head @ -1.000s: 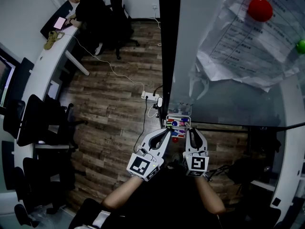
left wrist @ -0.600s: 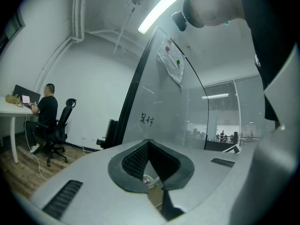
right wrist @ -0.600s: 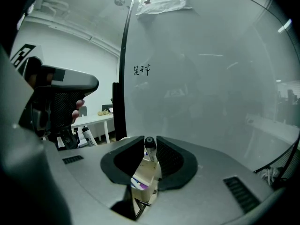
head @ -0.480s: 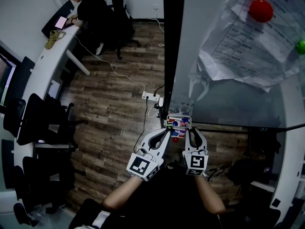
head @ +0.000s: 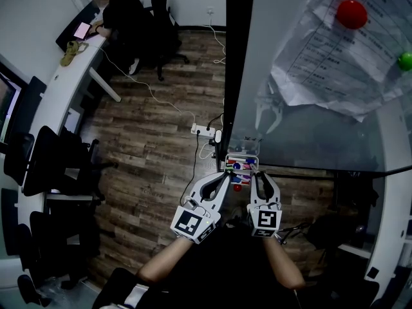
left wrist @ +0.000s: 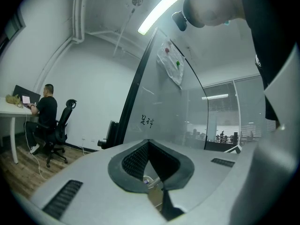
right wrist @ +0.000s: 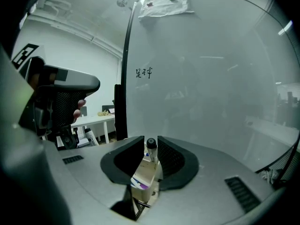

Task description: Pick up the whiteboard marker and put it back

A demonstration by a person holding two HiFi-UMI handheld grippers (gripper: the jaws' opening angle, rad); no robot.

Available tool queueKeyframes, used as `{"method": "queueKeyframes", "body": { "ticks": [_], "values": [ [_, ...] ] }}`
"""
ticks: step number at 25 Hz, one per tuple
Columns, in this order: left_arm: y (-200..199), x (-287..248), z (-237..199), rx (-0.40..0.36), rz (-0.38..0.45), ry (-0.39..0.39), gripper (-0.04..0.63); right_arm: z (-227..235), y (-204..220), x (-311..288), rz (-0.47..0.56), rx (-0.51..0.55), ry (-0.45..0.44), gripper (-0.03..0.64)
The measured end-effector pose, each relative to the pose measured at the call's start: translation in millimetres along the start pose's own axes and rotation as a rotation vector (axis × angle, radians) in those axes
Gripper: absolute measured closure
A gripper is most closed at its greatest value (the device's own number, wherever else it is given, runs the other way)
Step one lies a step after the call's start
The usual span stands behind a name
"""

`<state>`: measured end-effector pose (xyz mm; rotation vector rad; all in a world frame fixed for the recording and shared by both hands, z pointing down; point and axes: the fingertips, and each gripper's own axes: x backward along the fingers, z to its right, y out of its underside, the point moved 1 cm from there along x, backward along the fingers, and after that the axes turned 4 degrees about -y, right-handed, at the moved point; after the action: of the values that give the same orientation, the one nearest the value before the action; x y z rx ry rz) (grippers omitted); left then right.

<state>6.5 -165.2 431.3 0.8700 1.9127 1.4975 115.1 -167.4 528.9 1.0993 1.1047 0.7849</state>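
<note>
Claws: right claw (right wrist: 150,139) pinches one whiteboard marker (right wrist: 151,146); left claw (left wrist: 149,143) sits pressed together.

- Wood-plank floor (head: 154,140) lies below me, with a white power strip (head: 205,131) and its cable on it.
- Far left, a curved white desk (head: 58,89) follows the white wall (left wrist: 93,78); a person (head: 122,11) sits there.
- Black chairs (head: 58,166) stand near left.
- Right, a glass board (head: 309,134) on a black post (head: 237,63) carries papers (head: 341,56).
- A strip light (left wrist: 159,11) glows overhead.
</note>
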Motion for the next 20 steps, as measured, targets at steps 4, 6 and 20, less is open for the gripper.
{"method": "queueKeyframes", "body": {
  "ticks": [4, 6, 20],
  "values": [
    [-2.1, 1.8, 1.5, -0.002, 0.007, 0.005, 0.588, 0.1, -7.4, 5.0, 0.017, 0.005, 0.009, 0.537],
    [-2.5, 2.7, 2.8, -0.001, 0.009, 0.009, 0.588, 1.4, -8.5, 8.4, 0.022, 0.008, 0.017, 0.537],
    [-7.9, 10.7, 9.1, -0.004, 0.032, 0.028, 0.588, -3.4, -22.4, 30.5, 0.07, -0.005, 0.027, 0.541]
  ]
}}
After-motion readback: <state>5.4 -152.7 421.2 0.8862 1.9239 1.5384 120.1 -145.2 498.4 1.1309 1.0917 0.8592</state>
